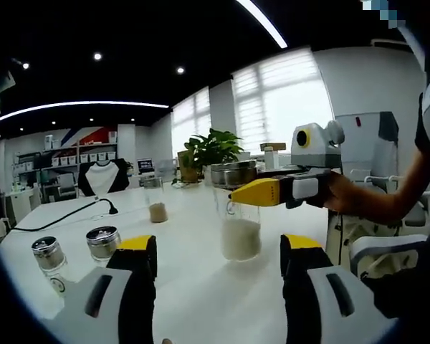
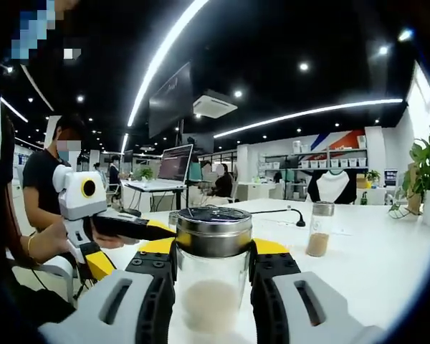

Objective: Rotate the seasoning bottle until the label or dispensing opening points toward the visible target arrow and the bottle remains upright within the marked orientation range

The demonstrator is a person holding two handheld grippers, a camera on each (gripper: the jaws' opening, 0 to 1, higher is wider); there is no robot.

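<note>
On the white table [image 1: 193,287] a glass seasoning bottle [image 1: 241,228], holding white grains in its lower part, stands upright. The right gripper [image 1: 238,195] reaches in from the right, held by a person's hand [image 1: 344,195], its yellow-tipped jaws closed around the bottle's top. The left gripper [image 1: 218,252] sits on the near side of the bottle, jaws spread wide and touching nothing. Left of the bottle stand two small metal-capped shakers [image 1: 75,251] (side by side), and beyond them a jar of brown seasoning [image 1: 156,201]. A potted plant [image 1: 211,152] rises behind the bottle.
</note>
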